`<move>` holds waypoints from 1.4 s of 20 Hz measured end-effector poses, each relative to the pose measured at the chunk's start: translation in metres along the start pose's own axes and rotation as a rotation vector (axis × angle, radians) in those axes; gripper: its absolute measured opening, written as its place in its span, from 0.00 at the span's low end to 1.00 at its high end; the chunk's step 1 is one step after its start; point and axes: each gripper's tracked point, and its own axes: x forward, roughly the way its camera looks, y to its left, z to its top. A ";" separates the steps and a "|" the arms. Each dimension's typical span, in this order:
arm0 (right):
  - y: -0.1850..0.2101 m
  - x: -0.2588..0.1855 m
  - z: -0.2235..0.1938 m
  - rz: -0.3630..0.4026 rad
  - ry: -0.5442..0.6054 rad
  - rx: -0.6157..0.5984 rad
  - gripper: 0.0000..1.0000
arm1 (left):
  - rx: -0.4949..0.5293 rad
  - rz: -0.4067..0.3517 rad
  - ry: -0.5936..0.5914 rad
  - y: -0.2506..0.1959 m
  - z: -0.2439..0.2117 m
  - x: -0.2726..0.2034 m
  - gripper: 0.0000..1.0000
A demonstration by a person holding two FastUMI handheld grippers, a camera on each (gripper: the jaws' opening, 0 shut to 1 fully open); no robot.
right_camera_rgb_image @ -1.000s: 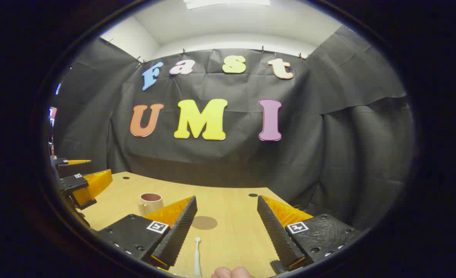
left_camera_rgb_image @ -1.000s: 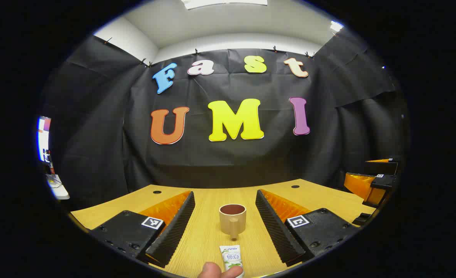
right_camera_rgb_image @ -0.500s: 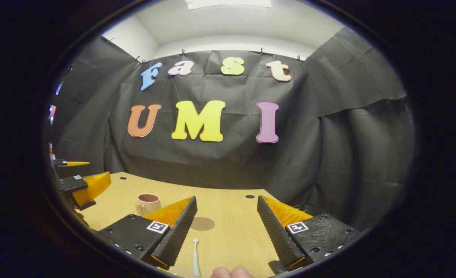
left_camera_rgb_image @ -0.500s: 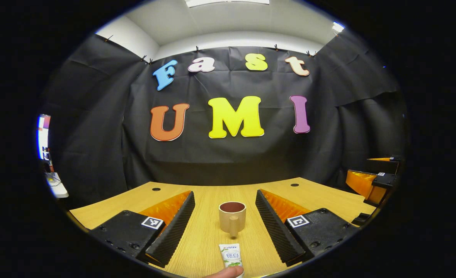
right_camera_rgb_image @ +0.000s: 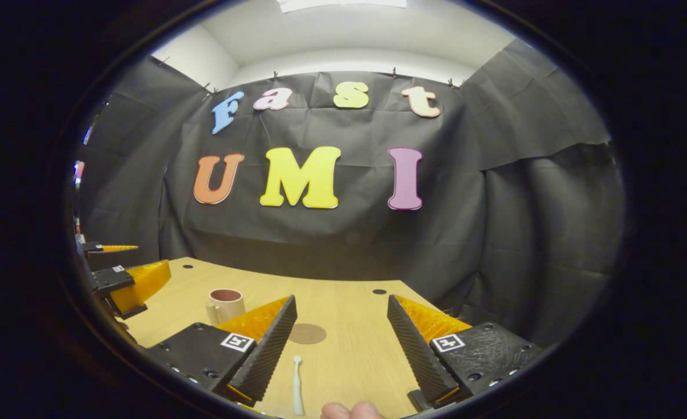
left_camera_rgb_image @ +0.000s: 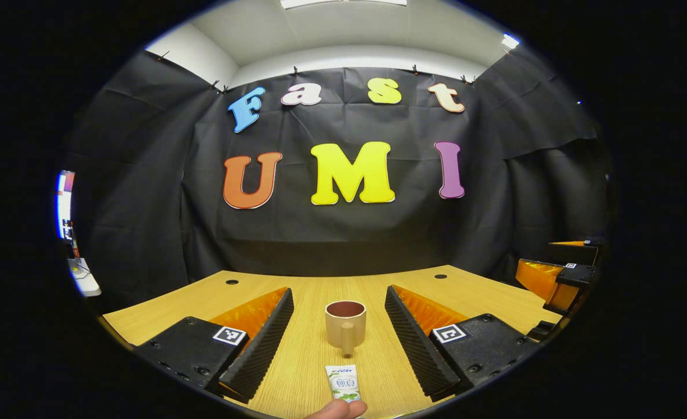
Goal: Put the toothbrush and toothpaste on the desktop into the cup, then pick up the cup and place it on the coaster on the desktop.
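Your left tongs [left_camera_rgb_image: 339, 331] eased back; the toothpaste [left_camera_rgb_image: 343, 383] shows fuller. Cup [left_camera_rgb_image: 345, 323] at 12 o'clock, framed for loading. Both tongs gape wide, holding nothing.

My claws [left_camera_rgb_image: 339, 326] are chunky black blocks with screws. Each has a little square tag [left_camera_rgb_image: 229, 335] and ribbed fingers [left_camera_rgb_image: 260, 348].

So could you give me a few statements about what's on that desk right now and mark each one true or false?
1. The cup stands upright on the desk. True.
2. The toothpaste is already inside the cup. False: it lies flat on the desk in front of the cup.
3. The cup sits on the coaster. False: the coaster is bare, with the cup off to one side.
4. The toothbrush lies on the desk. True.
5. The left gripper is open. True.
6. The right gripper grips the toothbrush. False: it is open.
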 end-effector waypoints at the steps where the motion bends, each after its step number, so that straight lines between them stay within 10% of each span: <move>1: -0.001 0.000 0.000 -0.001 0.001 -0.002 0.95 | 0.007 0.013 0.000 0.002 0.002 -0.001 1.00; 28: -0.036 -0.007 -0.099 -0.020 0.231 0.022 0.95 | -0.039 -0.044 0.740 -0.016 -0.187 -0.040 0.88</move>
